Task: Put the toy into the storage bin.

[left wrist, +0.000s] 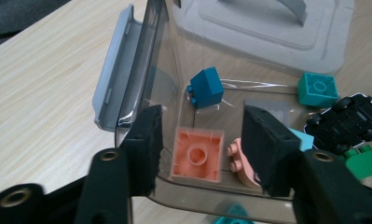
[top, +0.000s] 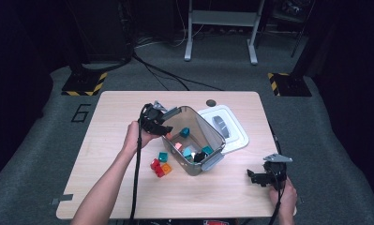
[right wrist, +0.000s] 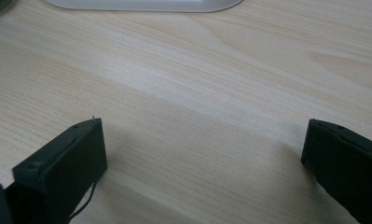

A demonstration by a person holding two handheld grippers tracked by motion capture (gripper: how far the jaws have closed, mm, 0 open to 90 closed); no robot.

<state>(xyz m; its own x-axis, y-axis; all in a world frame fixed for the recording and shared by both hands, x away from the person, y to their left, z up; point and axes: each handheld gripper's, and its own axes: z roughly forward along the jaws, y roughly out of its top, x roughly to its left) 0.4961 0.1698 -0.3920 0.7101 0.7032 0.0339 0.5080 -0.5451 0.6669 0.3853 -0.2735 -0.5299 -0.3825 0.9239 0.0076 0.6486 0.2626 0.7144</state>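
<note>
A clear plastic bin [top: 208, 136] with grey handles stands mid-table and holds several toy bricks. My left gripper [top: 162, 125] hangs over its near-left rim, open. In the left gripper view its jaws [left wrist: 203, 121] stand either side of an orange brick [left wrist: 196, 155] lying on the bin's floor, with a gap on each side. A pink brick [left wrist: 242, 161] lies beside it, a blue brick [left wrist: 207, 87] farther in. My right gripper [top: 252, 177] rests at the table's front right, open [right wrist: 204, 140] over bare wood.
The bin's white lid [top: 231, 129] lies behind and right of the bin. A teal brick [top: 163, 156], red brick [top: 156, 166] and orange brick [top: 166, 168] lie on the table left of the bin. Inside are also a teal brick [left wrist: 317, 89] and a black toy car [left wrist: 347, 122].
</note>
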